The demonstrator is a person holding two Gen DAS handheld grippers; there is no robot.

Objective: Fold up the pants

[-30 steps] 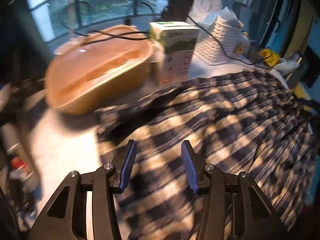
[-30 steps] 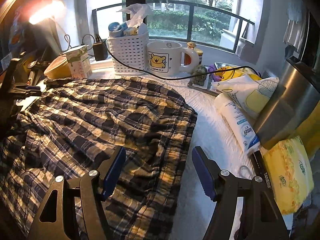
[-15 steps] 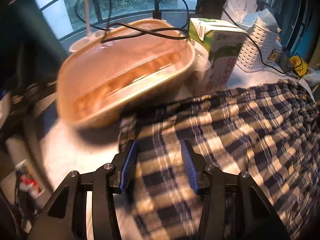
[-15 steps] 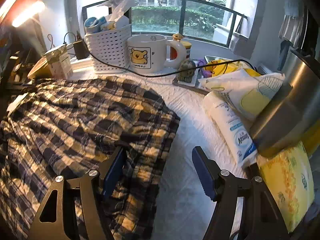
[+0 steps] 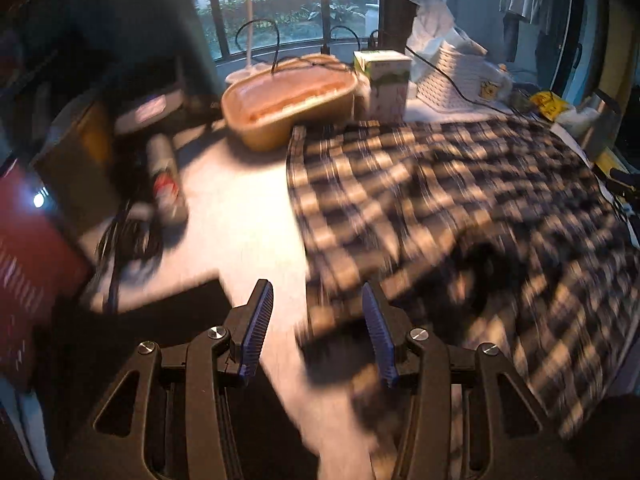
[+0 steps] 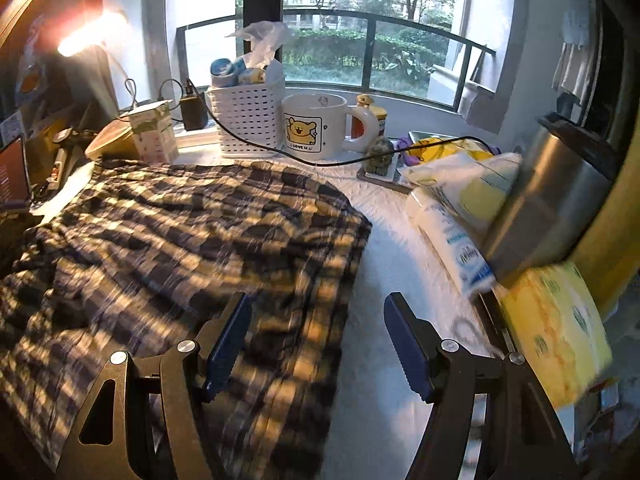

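Note:
Dark-and-cream plaid pants (image 5: pixel 440 200) lie spread and rumpled on the white table top (image 5: pixel 240 216). My left gripper (image 5: pixel 318 318) hovers open over the pants' near left edge; the blurred hem runs between its blue pads (image 5: pixel 258 320) without either pad pressing on it. In the right wrist view the same pants (image 6: pixel 180 232) fill the left half. My right gripper (image 6: pixel 318 338) is open above their right edge, its left pad (image 6: pixel 230 340) over cloth and its right pad over bare table. Neither gripper holds anything.
At the back stand a tan oval container (image 5: pixel 288 104), a small carton (image 5: pixel 386 80), a white basket (image 6: pixel 248 120) and a bear mug (image 6: pixel 316 124), crossed by a black cable (image 6: pixel 332 162). A steel kettle (image 6: pixel 552 200) and tissue packs (image 6: pixel 452 236) crowd the right. A spray can (image 5: pixel 164 176) and cords lie left.
My left gripper drew back from the tan container to the pants' near left edge. The right gripper shifted slightly, so the pants' right edge now lies between its fingers.

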